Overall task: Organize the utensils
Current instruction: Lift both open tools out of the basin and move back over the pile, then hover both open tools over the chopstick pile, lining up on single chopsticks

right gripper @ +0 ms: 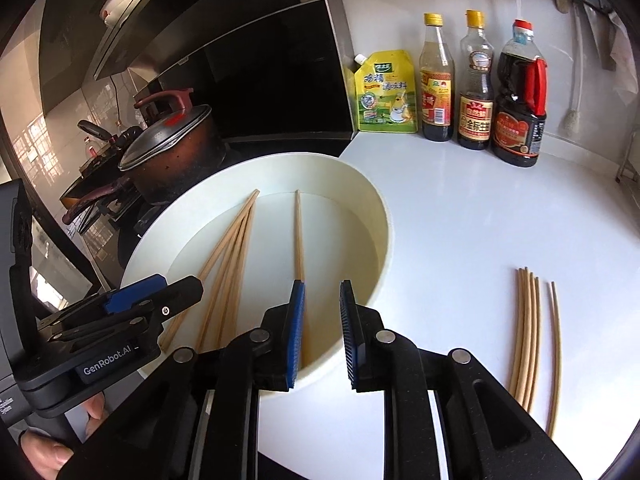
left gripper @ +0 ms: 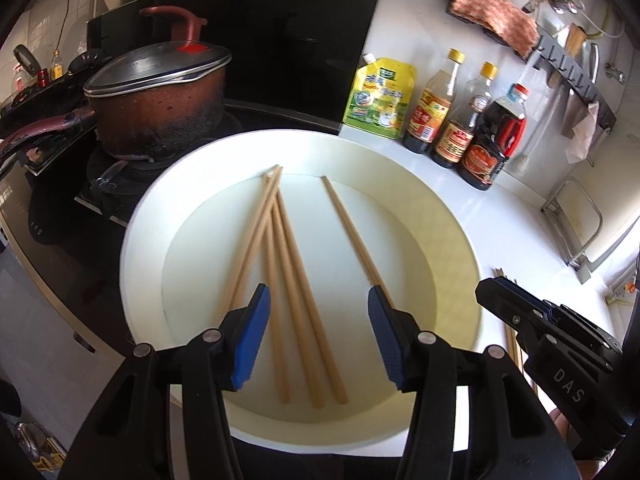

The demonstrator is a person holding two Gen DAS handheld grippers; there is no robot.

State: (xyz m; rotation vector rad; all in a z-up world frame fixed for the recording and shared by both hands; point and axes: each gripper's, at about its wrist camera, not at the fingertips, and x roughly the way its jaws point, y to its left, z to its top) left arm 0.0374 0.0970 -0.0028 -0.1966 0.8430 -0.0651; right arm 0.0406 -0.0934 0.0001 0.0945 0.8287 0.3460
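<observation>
Five wooden chopsticks in a round white basin [left gripper: 140, 248]: four fanned chopsticks [left gripper: 276, 280], tips crossing toward the basin's far wall; a single chopstick [left gripper: 352, 236] apart on the right side of the basin floor. In the right wrist view, the same fan [right gripper: 228, 276] and single stick [right gripper: 298, 236], plus a second bundle of chopsticks [right gripper: 528, 332] flat on the white tabletop [right gripper: 460, 220], well to the right of the basin [right gripper: 372, 208], one stick of it slightly apart from the rest.

Left claw [left gripper: 318, 336] wide open above the basin's near side, blue pads either side of the fan's near ends, gripping nothing. Right claw [right gripper: 322, 332] parted too, over the basin's near right rim, left pad just in front of the single stick's near end, contact not clear. Each claw visible in the other's view: right claw [left gripper: 532, 316] at the basin's right edge, left claw [right gripper: 132, 308] at its left.

Farther out, along the tabletop's back edge against the wall: a yellow-green pouch [left gripper: 378, 96], then three dark sauce bottles [left gripper: 460, 116] in a row. Left of the basin, a scorched pot with a glass lid [left gripper: 160, 92] on a black stove. On the wall above the bottles, a dark rack with a pinkish cloth [left gripper: 492, 20] draped over it.
</observation>
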